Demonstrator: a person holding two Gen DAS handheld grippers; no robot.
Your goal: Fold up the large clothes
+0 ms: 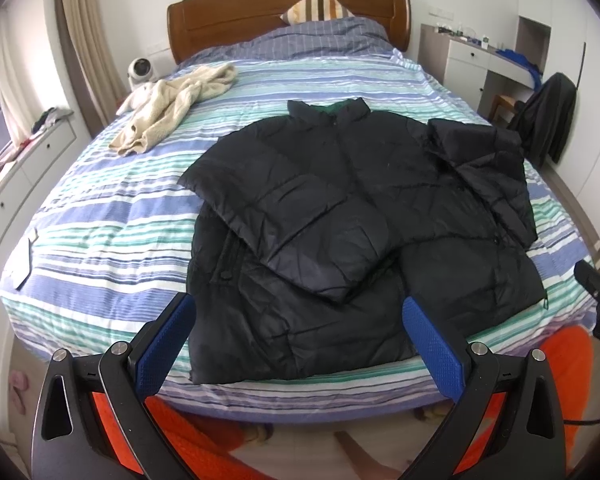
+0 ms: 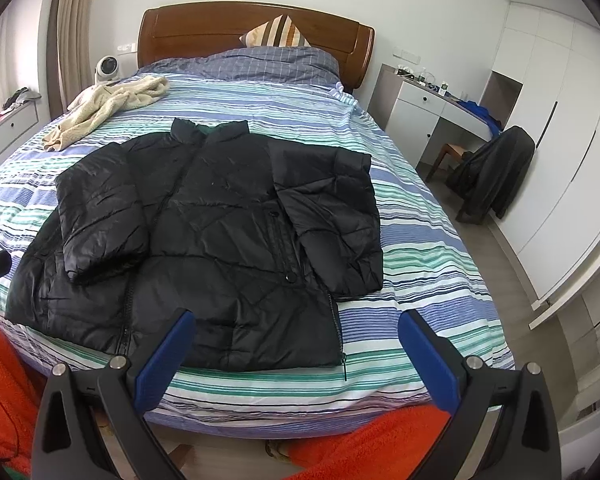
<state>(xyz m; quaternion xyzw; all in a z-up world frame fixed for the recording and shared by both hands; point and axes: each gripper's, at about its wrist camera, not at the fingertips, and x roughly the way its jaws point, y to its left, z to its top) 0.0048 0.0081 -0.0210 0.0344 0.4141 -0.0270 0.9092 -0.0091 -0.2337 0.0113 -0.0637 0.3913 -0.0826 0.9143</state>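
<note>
1. Black puffer jacket (image 1: 339,216), spread front-up on the striped bed (image 1: 100,216), collar toward the wooden headboard (image 1: 236,20), hem at the near edge. Both sleeves are folded inward over the body.
2. Left tool (image 1: 296,320), blue-padded fingers (image 1: 168,344) wide apart, holding nothing, raised above the near edge of the bed. Only its finger tips and black frame show; the handle is cut off at the bottom of the view.
3. Right tool (image 2: 296,332), fingers likewise wide apart and empty, over the jacket's hem corner. A black part of it shows at the right edge of the left wrist view.
4. Cream fleece garment (image 1: 172,104), crumpled, lying well apart from the jacket near the bed's far left side.
5. Striped cushion (image 1: 319,6), partly hidden behind the checked pillow (image 1: 323,36).
6. Orange fabric (image 2: 359,448) at the bottom edge, under the tools; what it belongs to cannot be told.
7. Dark garment (image 2: 495,168) draped over a chair beside the white worktop (image 2: 423,96); small items on that worktop are too small to identify.
</note>
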